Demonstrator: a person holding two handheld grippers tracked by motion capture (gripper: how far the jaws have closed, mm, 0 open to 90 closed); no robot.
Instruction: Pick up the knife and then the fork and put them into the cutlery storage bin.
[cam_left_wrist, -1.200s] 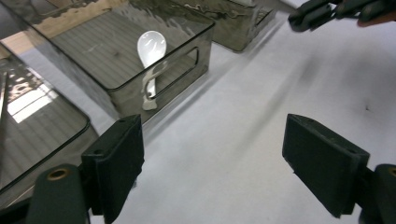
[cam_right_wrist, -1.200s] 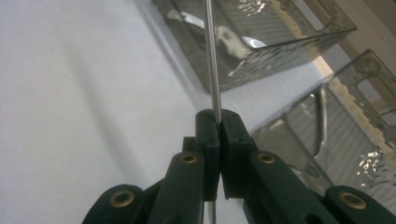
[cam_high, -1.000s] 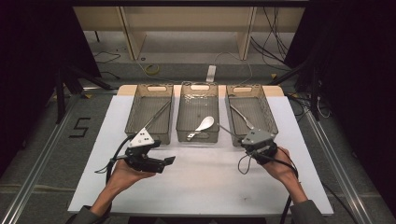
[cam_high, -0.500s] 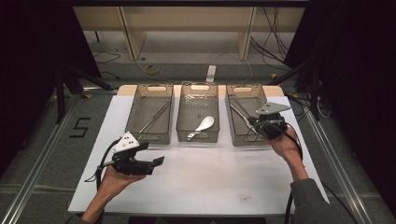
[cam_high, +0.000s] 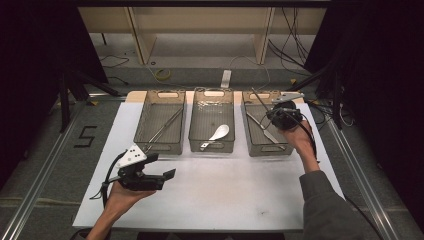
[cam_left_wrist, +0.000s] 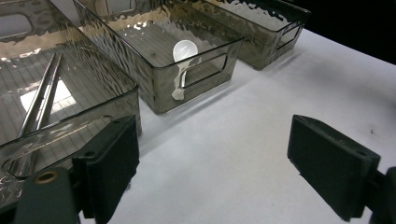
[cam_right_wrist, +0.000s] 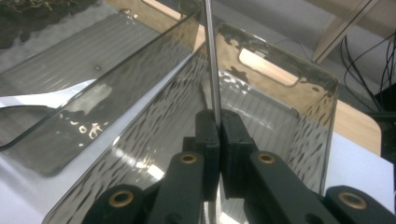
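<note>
My right gripper (cam_right_wrist: 218, 122) clamps a thin metal rod (cam_right_wrist: 211, 56) above the bin at two o'clock (cam_high: 265, 145) — left gripper (cam_left_wrist: 212, 154) gapes empty, seven o'clock.

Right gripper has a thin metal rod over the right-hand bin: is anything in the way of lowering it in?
Nothing visible blocks it. The right gripper is shut on the metal rod above the open-topped right bin. One utensil lies on the bin's floor, so the rod might land across it.

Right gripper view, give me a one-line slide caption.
Right gripper shut on a thin metal rod, held over the right-hand smoked plastic bin.
</note>
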